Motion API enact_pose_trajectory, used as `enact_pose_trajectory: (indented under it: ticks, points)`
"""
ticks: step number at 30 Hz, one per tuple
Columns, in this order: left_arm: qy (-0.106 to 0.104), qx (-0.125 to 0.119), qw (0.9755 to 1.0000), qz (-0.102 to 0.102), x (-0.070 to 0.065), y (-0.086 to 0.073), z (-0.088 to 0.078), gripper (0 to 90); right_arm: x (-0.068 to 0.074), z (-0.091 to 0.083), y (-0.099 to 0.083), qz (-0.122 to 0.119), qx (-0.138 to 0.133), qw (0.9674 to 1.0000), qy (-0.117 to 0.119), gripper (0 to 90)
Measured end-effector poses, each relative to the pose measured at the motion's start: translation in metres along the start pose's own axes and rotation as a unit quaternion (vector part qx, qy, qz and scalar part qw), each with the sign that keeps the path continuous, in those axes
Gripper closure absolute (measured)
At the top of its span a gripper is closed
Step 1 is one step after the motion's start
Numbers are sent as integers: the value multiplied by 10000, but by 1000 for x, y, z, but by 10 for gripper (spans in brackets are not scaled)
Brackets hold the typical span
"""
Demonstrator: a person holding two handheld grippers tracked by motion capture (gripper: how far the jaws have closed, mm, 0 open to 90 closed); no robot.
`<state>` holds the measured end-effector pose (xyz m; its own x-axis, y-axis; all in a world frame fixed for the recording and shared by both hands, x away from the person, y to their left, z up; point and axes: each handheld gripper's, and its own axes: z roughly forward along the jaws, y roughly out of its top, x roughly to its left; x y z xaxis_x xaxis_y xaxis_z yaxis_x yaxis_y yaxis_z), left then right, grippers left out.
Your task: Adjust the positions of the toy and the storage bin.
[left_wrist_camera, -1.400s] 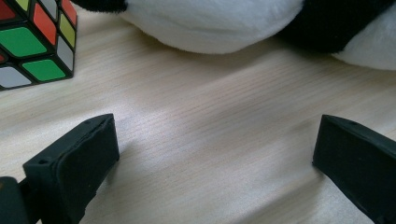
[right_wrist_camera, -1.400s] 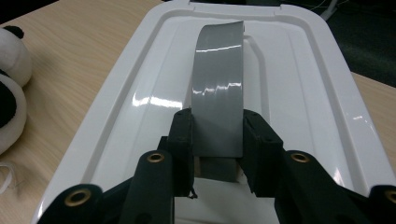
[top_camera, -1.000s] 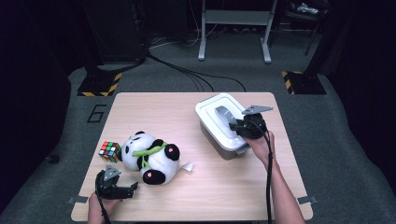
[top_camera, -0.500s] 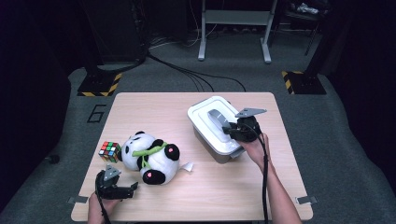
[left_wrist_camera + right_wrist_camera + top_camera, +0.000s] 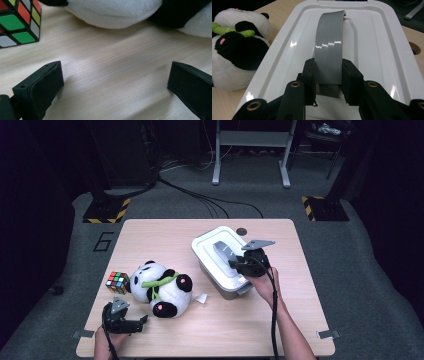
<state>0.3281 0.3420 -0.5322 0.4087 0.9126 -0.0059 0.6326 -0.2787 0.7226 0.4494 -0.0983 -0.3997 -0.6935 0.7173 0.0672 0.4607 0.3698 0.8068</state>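
Note:
A white lidded box [image 5: 216, 256] stands right of the table's middle, with a grey handle [image 5: 329, 45] arching over its lid [image 5: 372, 47]. My right gripper [image 5: 239, 263] is shut on that handle; in the right gripper view both pads [image 5: 310, 72] press its sides. A plush panda [image 5: 162, 287] with a green scarf lies left of the box, also seen in the right gripper view [image 5: 235, 47]. My left gripper [image 5: 131, 324] rests low at the front left, open, with bare wood between its jaws. A colour cube [image 5: 117, 282] sits left of the panda.
The wooden table [image 5: 300, 320] has a round hole [image 5: 242, 231] behind the box. A small white tag [image 5: 200, 298] lies beside the panda. In the left gripper view the colour cube [image 5: 17, 21] and the panda's underside [image 5: 120, 12] lie just ahead.
The box has slid leftward toward the panda, with my right gripper on its handle. My left gripper has stayed put.

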Motion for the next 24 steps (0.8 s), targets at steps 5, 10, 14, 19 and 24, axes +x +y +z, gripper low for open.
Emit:
enact_pose_trajectory:
  ticks: [5,10,14,19,24]
  points:
    - [-1,-2,10000,1,0,0,0,1,8,2,0,-66,-10,9999,87,672]
    - [-3,2,10000,6,0,0,0,1,14,4,1,-140,-17,9998,163,672]
    - [1,-3,10000,3,0,0,0,1,18,5,1,-131,-8,9997,189,671]
    - [-2,0,10000,4,0,0,0,1,21,6,1,-190,-21,9996,228,672]
    - [0,-3,10000,1,0,0,0,1,21,6,2,-181,-15,9995,256,672]
